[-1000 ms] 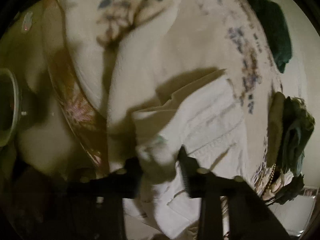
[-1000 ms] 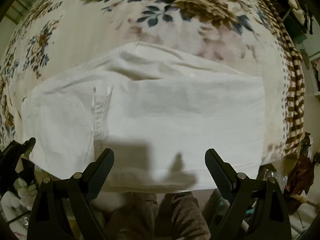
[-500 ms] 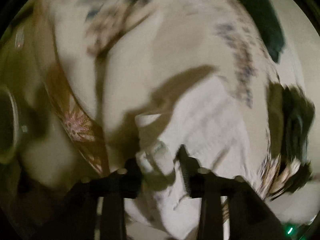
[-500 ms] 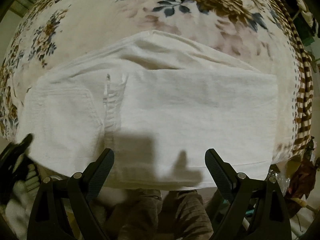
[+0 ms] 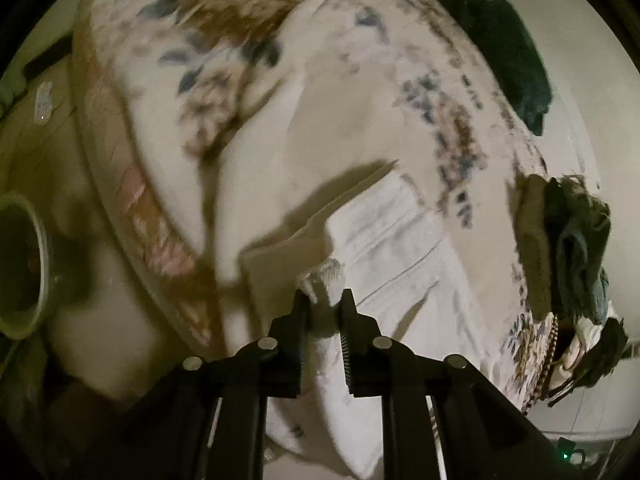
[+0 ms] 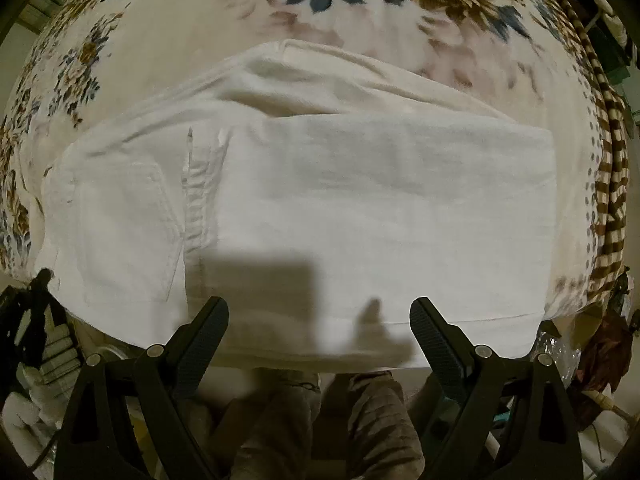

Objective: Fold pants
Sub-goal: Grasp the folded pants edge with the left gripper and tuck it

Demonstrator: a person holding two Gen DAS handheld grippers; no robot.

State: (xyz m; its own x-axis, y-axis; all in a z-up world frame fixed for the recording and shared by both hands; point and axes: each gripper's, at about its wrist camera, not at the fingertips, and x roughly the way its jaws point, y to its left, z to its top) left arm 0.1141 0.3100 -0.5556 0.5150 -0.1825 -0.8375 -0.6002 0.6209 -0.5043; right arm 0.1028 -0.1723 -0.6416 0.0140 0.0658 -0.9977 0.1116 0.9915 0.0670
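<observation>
Risen since a second ago — my left gripper, clamped on a bunched corner of the white pants. Pants: folded flat on the floral bedspread, at its near edge. Right gripper: wide, empty — above them. Dim room.

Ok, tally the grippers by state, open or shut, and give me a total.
Shut: 1, the left gripper, clamped on a bunched bit of the white pants.
Open: 1, the right gripper, jaws wide above the pants, nothing between them.
Total: 2
</observation>
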